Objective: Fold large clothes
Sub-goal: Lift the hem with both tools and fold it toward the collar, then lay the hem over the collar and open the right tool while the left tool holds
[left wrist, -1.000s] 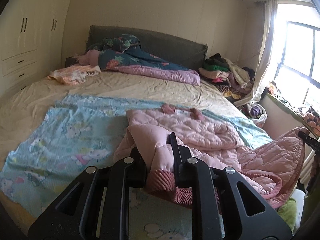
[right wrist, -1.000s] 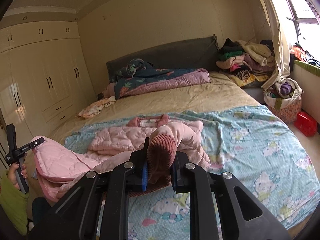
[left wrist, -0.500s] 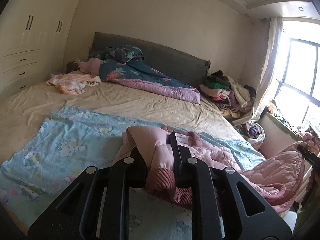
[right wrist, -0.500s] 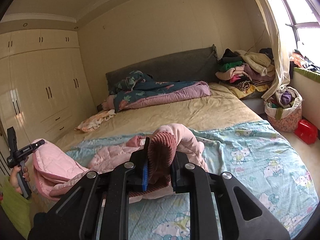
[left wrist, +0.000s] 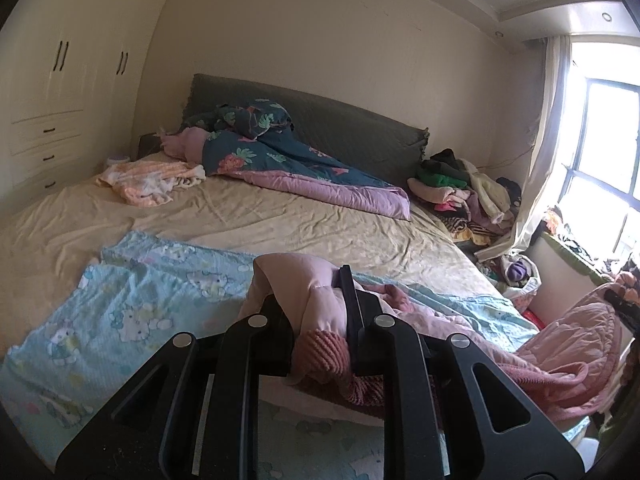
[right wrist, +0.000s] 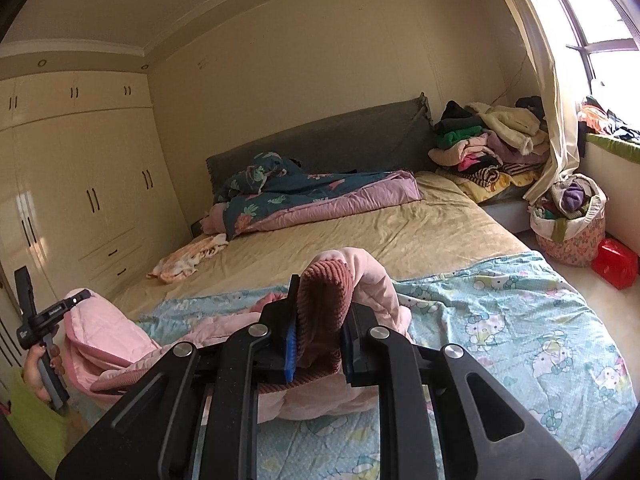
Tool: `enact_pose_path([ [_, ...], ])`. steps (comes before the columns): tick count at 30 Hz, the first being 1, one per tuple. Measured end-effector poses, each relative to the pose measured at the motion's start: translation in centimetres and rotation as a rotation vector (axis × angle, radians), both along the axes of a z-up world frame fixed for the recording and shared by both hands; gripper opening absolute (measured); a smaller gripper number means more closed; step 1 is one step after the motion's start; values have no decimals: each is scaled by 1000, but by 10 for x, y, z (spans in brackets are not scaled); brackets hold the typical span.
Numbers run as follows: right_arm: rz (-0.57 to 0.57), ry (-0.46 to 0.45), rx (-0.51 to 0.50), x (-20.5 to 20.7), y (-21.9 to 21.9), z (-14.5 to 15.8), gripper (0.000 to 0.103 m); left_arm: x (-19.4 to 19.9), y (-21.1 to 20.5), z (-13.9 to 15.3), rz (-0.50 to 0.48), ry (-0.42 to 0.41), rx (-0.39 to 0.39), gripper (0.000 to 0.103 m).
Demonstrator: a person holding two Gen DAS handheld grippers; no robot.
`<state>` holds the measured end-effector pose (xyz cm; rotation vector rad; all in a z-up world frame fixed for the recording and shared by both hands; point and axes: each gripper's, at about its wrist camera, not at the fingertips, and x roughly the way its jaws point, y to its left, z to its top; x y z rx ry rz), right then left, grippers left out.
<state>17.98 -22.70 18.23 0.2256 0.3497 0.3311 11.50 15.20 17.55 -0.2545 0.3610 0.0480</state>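
1. Along the left wall stands a cream wardrobe [right wrist: 80,184] with dark handles and drawers low down.
2. In the right wrist view, at the far left, a hand [right wrist: 38,372] grips the handle of the left claw [right wrist: 78,300]; one end of the pink quilted jacket [right wrist: 104,340] is bunched against it.
3. In its own camera the left claw [left wrist: 320,344] is clamped tight on a sleeve of that jacket, the ribbed darker-pink cuff [left wrist: 324,354] squeezed between its jaws and pale quilted fabric bulging above them.
4. The jacket hangs between the two claws, lifted at both ends, its middle sagging onto the light blue cartoon-print sheet [right wrist: 520,328] spread over the near part of the bed [right wrist: 400,232].
5. The right claw [right wrist: 318,344] is likewise closed on the other ribbed cuff [right wrist: 324,300], which stands up in a hump between a blue pad [right wrist: 290,350] and the opposite jaw.
6. Farther back on the bed lie a small peach cloth [right wrist: 188,258] and a dark floral quilt with a lilac lining [right wrist: 320,196] against the grey headboard [right wrist: 320,144].
7. To the right a heap of clothes [right wrist: 492,140] sits at the bed's far corner, beside a curtain [right wrist: 556,120].
8. On the floor at the right stand a cloth basket full of clothes [right wrist: 568,224] and, just beside it, a red box [right wrist: 616,264].
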Motion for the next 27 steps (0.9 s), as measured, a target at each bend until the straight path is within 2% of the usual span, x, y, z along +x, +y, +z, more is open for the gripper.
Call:
enact_pose_path([
  [10, -35, 37, 5, 38, -5, 6, 15, 38, 0, 6, 29, 28, 49, 11],
  [27, -62, 112, -7, 101, -10, -6, 15, 83, 1, -1, 69, 72, 115, 11],
])
